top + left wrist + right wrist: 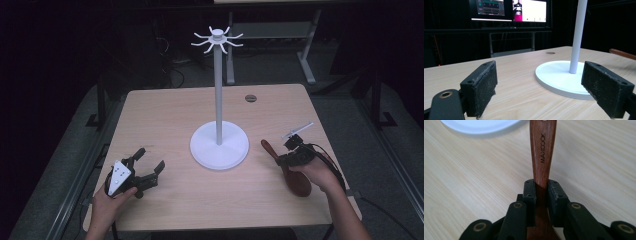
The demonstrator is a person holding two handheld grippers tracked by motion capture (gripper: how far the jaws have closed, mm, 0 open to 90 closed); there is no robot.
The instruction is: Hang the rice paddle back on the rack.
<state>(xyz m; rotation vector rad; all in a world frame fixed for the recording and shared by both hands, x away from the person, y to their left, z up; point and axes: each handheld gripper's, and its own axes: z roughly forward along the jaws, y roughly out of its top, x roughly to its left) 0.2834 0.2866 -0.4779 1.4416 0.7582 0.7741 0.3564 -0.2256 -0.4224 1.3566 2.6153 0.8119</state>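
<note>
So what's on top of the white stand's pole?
The white stand ends in a round cap ringed with curved hooks, all bare, nothing hanging from them. The left claw view cuts the pole off before the top.

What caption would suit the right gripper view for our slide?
Right tongs shut on the MAXCOOK wooden spoon by its handle, above the wooden table near the white stand base.
</note>
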